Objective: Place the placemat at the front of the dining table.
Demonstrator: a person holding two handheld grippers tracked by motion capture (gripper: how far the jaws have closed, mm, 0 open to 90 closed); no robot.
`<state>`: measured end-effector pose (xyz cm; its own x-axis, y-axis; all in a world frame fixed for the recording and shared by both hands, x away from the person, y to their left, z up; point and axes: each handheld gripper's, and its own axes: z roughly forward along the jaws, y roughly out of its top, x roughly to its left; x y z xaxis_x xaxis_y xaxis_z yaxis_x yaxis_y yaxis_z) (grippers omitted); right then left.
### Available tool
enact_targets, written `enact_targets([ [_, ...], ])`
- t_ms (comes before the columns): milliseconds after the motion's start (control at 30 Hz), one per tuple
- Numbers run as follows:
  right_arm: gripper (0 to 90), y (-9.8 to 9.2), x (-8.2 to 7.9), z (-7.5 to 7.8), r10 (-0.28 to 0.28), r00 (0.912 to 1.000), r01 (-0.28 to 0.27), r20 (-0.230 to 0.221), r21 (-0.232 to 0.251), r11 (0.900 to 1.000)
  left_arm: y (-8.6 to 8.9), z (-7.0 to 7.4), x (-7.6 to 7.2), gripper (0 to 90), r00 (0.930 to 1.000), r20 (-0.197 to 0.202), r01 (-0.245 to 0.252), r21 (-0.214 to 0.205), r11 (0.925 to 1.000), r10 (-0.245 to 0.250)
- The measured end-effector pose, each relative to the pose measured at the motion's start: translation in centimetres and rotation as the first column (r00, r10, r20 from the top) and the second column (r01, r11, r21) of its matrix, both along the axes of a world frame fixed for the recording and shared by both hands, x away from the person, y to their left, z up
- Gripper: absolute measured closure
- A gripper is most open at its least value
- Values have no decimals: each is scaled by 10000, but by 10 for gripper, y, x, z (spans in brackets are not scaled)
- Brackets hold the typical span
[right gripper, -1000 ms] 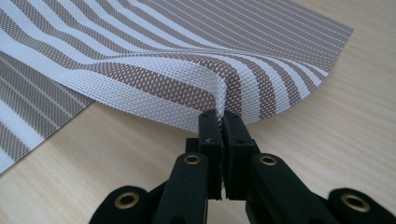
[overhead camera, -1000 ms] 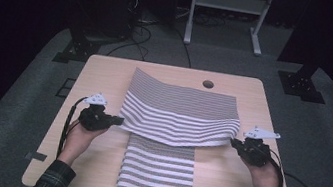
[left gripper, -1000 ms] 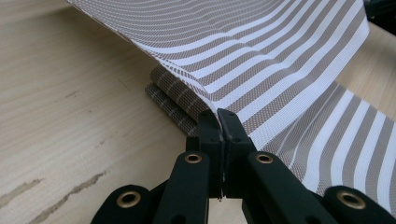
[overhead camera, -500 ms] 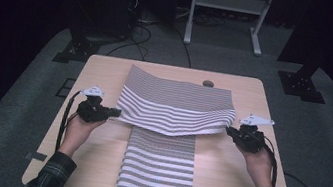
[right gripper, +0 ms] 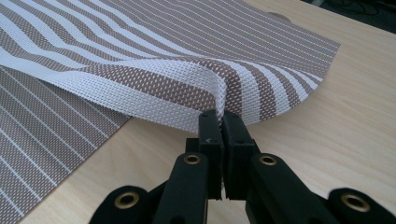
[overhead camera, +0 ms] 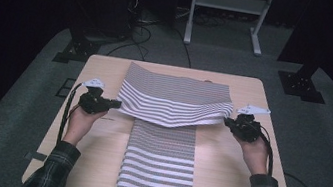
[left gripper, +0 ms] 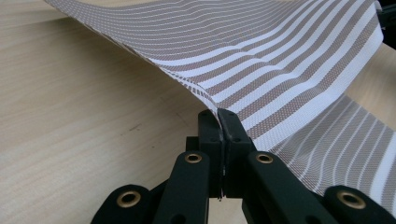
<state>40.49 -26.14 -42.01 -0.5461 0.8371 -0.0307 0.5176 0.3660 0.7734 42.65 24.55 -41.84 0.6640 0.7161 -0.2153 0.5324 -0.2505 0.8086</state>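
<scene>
We had the left gripper and right gripper each pinched tight on a corner of the striped mat, holding its folded-over half above the tabletop. Looked like mid-fold, so next we'd probably carry both corners toward the far edge and lay them down evenly. Plenty of bare room along both side edges.

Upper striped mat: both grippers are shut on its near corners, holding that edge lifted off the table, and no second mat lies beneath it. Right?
Not quite. A second striped mat lies beneath the upper striped mat, as the high view shows. The left gripper and right gripper are shut on its corners.
</scene>
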Motion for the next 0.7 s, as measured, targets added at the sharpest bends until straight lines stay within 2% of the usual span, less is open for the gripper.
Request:
enact_targets([
  [67,879,2,4,2,-24,9999,24,102,-42,10000,0,0,5,896,10000,-45,-70,-17,10000,70],
  [133,879,3,10,3,-15,10000,15,-30,-91,10000,0,0,10,896,9999,-20,-123,-37,9999,123],
  [267,879,4,19,7,-88,10000,88,3,-73,9999,-2,0,18,896,9998,-84,-203,17,9998,203],
  [400,879,5,26,9,-152,9997,153,207,-38,9999,-3,0,26,896,9995,-41,-307,73,9995,308],
  [633,878,5,43,7,-305,9994,304,171,57,9995,-4,-4,40,895,9985,-97,-528,127,9985,530],
  [700,878,4,49,5,-359,9994,359,14,19,9994,-5,-6,43,895,9982,-144,-581,167,9982,584],
])
